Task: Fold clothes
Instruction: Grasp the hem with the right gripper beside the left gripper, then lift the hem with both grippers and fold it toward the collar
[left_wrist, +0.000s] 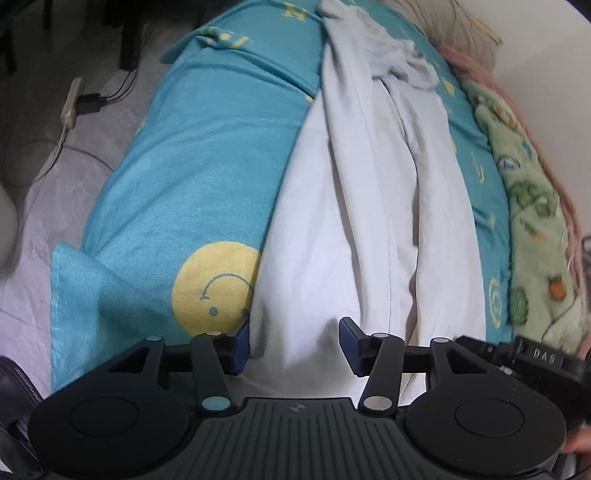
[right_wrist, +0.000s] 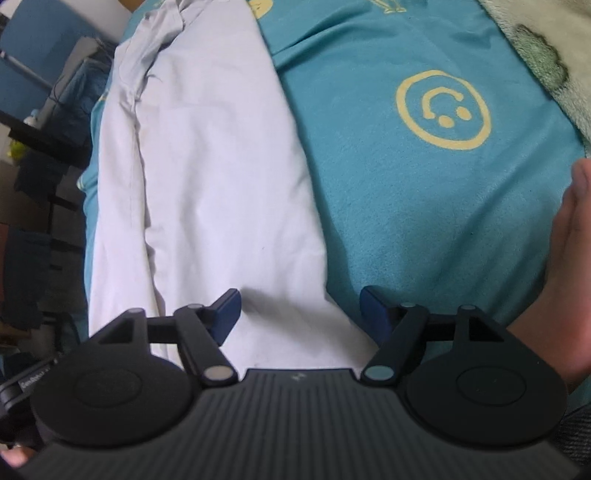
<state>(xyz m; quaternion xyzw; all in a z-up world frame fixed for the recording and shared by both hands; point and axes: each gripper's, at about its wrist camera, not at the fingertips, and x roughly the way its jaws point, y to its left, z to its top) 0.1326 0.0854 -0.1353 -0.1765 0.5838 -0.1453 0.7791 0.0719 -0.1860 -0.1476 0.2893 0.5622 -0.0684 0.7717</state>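
Observation:
A white garment (left_wrist: 369, 206) lies lengthwise on a teal smiley-print blanket (left_wrist: 192, 155), folded into a long strip with a bunched end at the far side. My left gripper (left_wrist: 295, 345) is open, its fingers straddling the near left edge of the garment. In the right wrist view the same white garment (right_wrist: 207, 177) runs away from me. My right gripper (right_wrist: 301, 314) is open over the garment's near right edge, one finger over white cloth, the other over the teal blanket (right_wrist: 424, 206). Neither gripper holds anything.
A green patterned fleece blanket (left_wrist: 535, 229) lies along the right side of the bed. A power strip with cables (left_wrist: 74, 103) sits on the floor to the left. Dark shelves and furniture (right_wrist: 40, 177) stand left of the bed. A bare hand (right_wrist: 569, 258) shows at right.

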